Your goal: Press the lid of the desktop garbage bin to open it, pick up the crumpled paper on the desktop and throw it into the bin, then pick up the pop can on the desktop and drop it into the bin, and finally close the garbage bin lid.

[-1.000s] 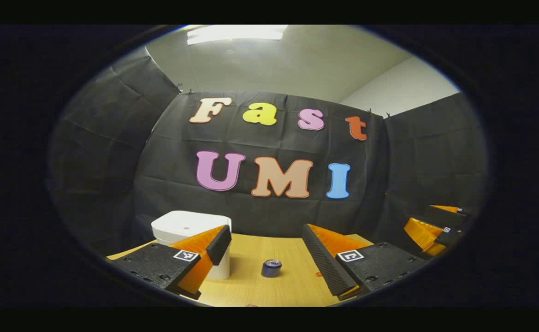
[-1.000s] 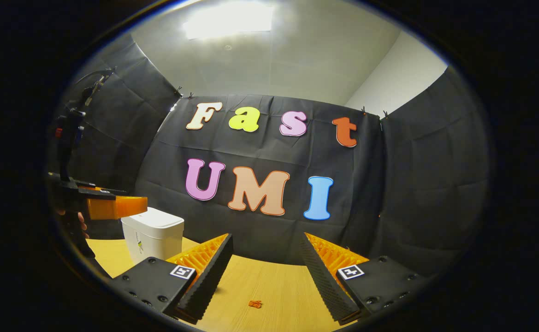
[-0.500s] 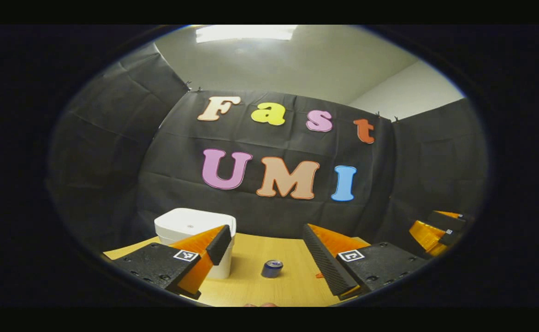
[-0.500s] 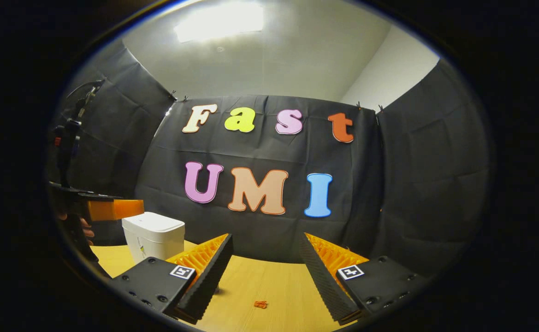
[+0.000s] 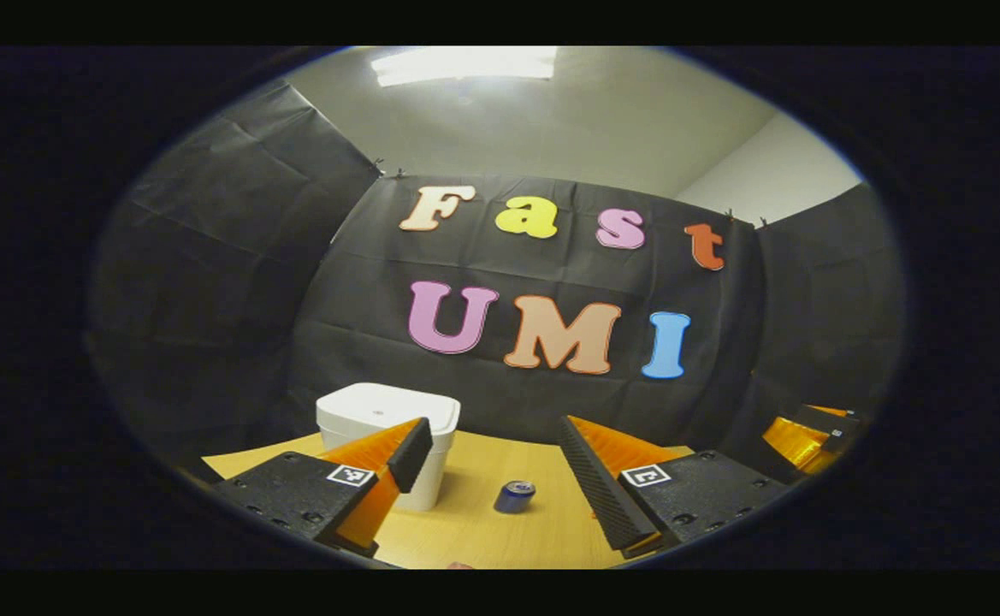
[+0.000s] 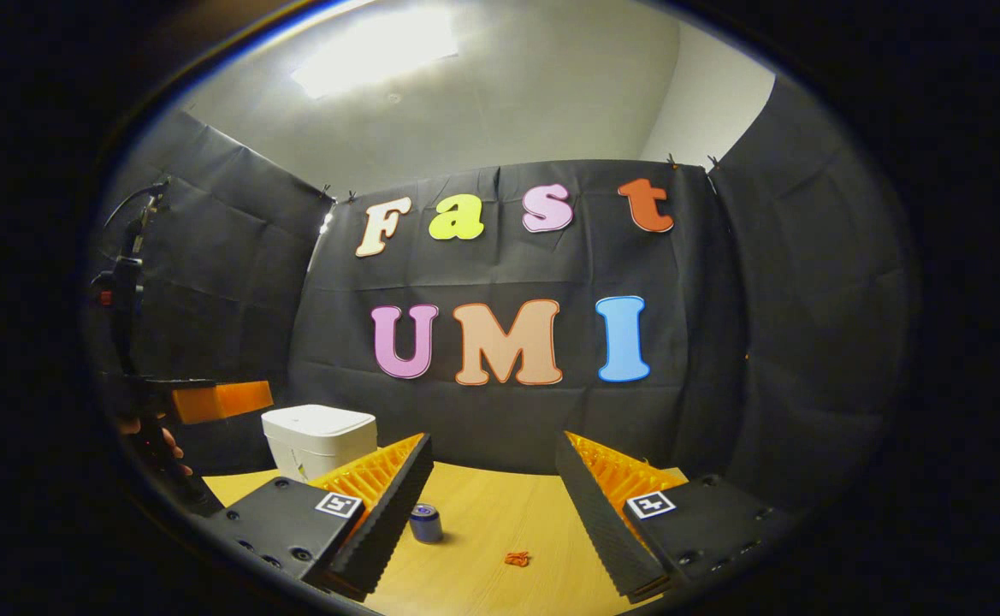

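- Black cloth walls [image 5: 226, 282] on three sides, light wooden worktop [image 5: 482, 535] below, ceiling light overhead.
- My left tool [image 5: 495, 466] hangs above the worktop, fingers spread wide, nothing between them.
- My right tool [image 6: 491, 488] same: released, fingers wide apart, empty, above the worktop.
- White bin [image 5: 388, 419] stands upright toward the back left of the worktop, lid [image 5: 384, 404] down flat. In the left gripper view it sits partly behind my left finger.
- Pop can [image 5: 514, 496], blue, stands upright on the worktop just right of the bin, apart from it. In the right gripper view it's just beside my left finger's tip [image 6: 424, 523].
- Small orange scrap [image 6: 517, 559] lies on the worktop right of the can, between my right tool's fingers in view. Too small to tell what it is.
- Right gripper view: left tool off at the left edge, level with the bin top, a hand [image 6: 157, 441] on its grip.
- Left gripper view: right tool at far right edge [image 5: 807, 432].
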